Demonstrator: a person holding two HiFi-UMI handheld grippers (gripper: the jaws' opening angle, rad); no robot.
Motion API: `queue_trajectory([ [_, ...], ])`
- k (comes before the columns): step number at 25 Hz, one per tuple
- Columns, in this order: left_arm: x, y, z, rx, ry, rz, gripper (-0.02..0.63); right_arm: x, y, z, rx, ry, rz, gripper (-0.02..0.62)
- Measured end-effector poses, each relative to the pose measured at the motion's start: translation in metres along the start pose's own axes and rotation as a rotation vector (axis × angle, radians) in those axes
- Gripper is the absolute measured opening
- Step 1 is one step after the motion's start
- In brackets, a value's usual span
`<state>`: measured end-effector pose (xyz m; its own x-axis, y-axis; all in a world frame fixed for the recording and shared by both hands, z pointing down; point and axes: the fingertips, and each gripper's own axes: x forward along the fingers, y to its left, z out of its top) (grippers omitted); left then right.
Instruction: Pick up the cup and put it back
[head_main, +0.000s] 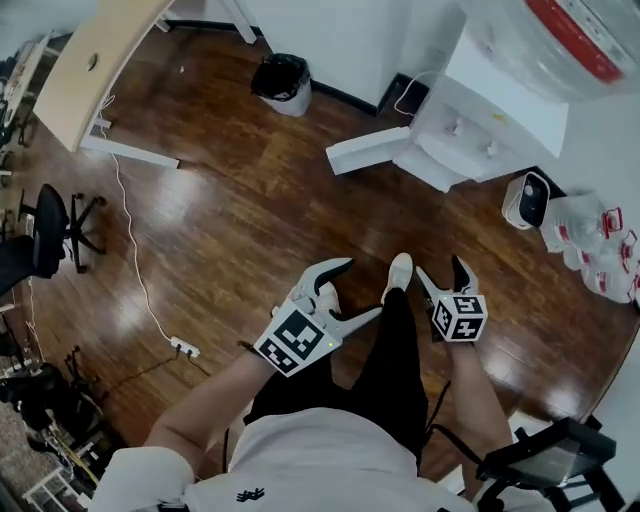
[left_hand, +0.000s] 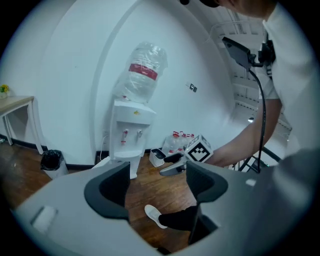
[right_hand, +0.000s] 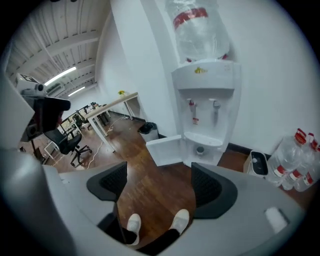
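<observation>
The left tongs (left_hand: 157, 186) stand wide apart and hold nothing; only the wooden floor (head_main: 240, 230) and the person's shoe show between their pads. The right tongs (right_hand: 157, 187) also gape wide and empty, angled down toward the water dispenser (right_hand: 205, 100). A small grey round thing (right_hand: 200, 149), possibly the cup, sits in the middle of the dispenser's tray ledge, well apart from both tongs.
</observation>
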<state>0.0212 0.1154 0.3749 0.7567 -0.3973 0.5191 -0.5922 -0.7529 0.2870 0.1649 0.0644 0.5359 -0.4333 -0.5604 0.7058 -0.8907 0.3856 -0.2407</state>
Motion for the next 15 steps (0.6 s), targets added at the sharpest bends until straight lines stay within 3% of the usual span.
queue_trajectory([
  [4, 0.082, 0.048, -0.049, -0.062, -0.046, 0.05, 0.325, 0.143, -0.075, -0.017, -0.081, -0.001, -0.005, 0.405],
  [8, 0.159, 0.096, -0.104, -0.089, -0.082, 0.077, 0.325, 0.276, -0.161, -0.038, -0.119, -0.02, -0.066, 0.405],
  [15, 0.255, 0.151, -0.172, -0.08, -0.143, 0.017, 0.325, 0.437, -0.271, -0.049, -0.139, -0.069, -0.169, 0.407],
])
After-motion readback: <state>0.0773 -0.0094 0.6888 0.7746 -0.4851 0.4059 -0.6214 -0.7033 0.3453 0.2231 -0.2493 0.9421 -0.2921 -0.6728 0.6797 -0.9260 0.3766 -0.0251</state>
